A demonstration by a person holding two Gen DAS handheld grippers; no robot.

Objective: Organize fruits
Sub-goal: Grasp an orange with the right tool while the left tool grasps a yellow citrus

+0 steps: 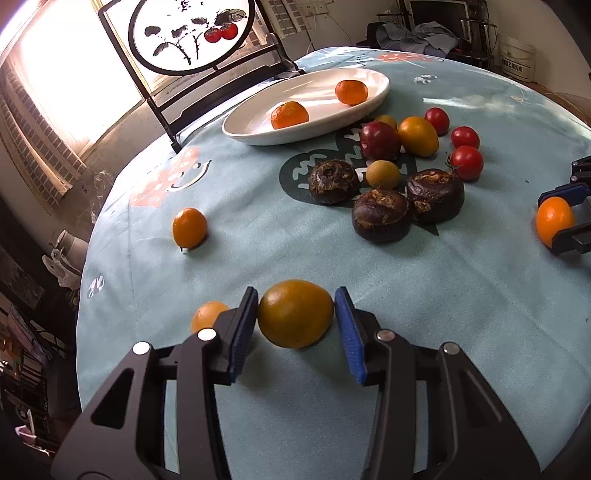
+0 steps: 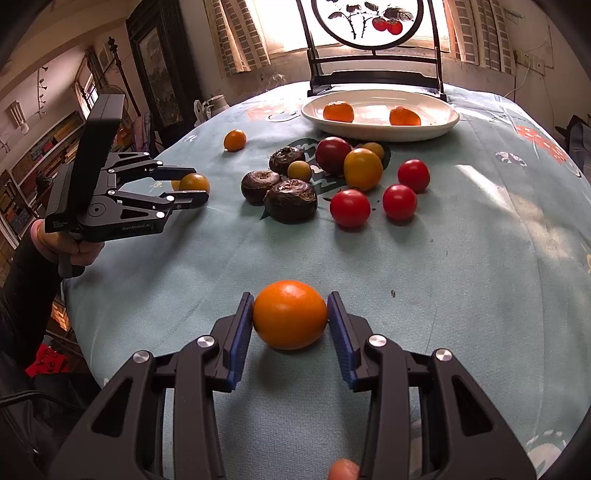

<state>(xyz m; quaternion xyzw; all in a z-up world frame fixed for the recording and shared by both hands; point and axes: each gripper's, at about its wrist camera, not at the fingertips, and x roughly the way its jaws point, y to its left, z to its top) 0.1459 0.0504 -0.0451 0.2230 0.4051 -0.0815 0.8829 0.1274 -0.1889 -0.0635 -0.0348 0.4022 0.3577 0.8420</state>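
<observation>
At about nine o'clock of the tablecloth (image 2: 480, 258) in the right wrist view, the left gripper (image 2: 192, 186) is held low over the table, its fingers closed against a yellow-orange fruit (image 1: 295, 314). In its own view the blue pads (image 1: 349, 332) are seen pressed to both flanks of the fruit, which appears to rest on or just above the cloth. A smaller orange fruit (image 1: 207, 314) is partly hidden behind the left finger, and a lone kumquat (image 1: 189, 227) lies apart at ten o'clock.

At the centre, the unsorted pile is gathered: three dark water chestnuts (image 2: 291, 201), a dark red fruit (image 2: 332, 154), a large yellow fruit (image 2: 362, 169), two small yellowish ones, and three red tomatoes (image 2: 350, 208) towards three o'clock. Beyond it, at twelve o'clock, a white oval plate (image 2: 436, 127) is set before a painted screen (image 2: 369, 22), and two tangerines (image 2: 338, 111) are already laid in it, so the plate is judged to be the place for orange fruit.

At six o'clock the right gripper (image 2: 290, 317) is clamped on a bright orange fruit (image 2: 290, 314), the pads squeezed on its sides at mid-height, probably so that it cannot roll out. Whether it is lifted off the cloth cannot be told. Both held fruits are likely meant for the plate.
</observation>
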